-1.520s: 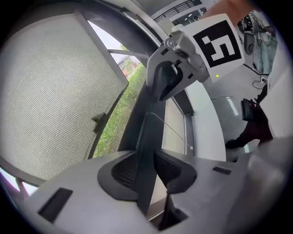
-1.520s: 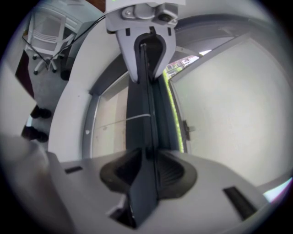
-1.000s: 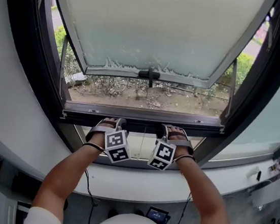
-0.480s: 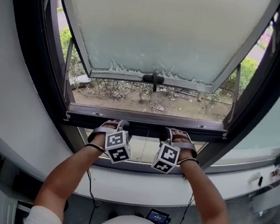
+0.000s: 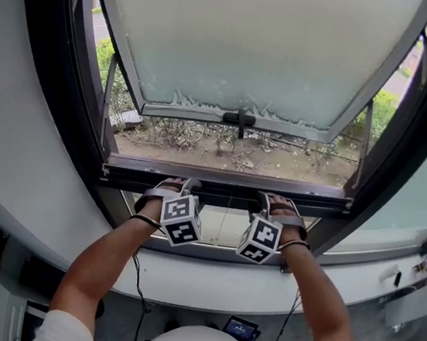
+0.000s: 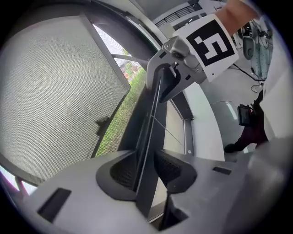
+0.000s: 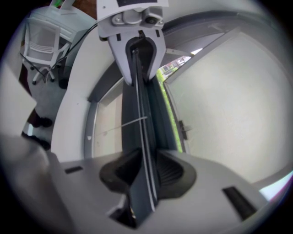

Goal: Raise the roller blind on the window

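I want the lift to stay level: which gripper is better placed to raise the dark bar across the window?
Neither has the edge. The left gripper and right gripper are both clamped on the dark bar, one either side of its middle, so I would lift with both together.

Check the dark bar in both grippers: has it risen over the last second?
No. The dark bar sits as far below the window handle as a second ago; left gripper and right gripper remain clamped on it.

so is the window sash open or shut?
Open: the sash tilts outward at its bottom, with plants and ground visible below it.
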Demonstrator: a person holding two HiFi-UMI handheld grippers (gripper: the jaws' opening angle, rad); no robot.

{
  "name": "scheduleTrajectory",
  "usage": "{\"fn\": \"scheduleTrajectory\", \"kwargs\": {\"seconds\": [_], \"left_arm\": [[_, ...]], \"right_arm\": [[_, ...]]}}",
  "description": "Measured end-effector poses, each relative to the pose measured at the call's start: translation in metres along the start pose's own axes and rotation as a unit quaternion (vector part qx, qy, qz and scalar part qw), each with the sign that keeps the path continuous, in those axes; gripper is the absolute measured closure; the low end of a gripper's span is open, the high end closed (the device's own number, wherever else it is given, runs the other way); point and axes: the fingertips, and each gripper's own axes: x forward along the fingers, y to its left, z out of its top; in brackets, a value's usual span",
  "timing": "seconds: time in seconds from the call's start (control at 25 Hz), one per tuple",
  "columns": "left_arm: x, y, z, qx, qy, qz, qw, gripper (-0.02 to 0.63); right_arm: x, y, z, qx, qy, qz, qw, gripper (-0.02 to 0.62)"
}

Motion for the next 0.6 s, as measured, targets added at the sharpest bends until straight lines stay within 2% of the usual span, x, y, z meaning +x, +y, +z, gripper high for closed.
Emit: {"fn": "scheduleTrajectory", "kwargs": {"seconds": [0.44,0.6], "left_arm": [[-0.029,0.034,0.022,-0.025,-0.046,0.041,0.9978,0.485],[-0.036,0.042,0.027,-0.049,-0.067,0.046,0.9955,0.485]], "right_arm": [[-0.025,-0.046,0.010,0.016,-0.019,-0.045,0.999,0.485],[-0.029,-0.054,0.013,0.026,-0.023,-0.048,0.998,0.485]]}}
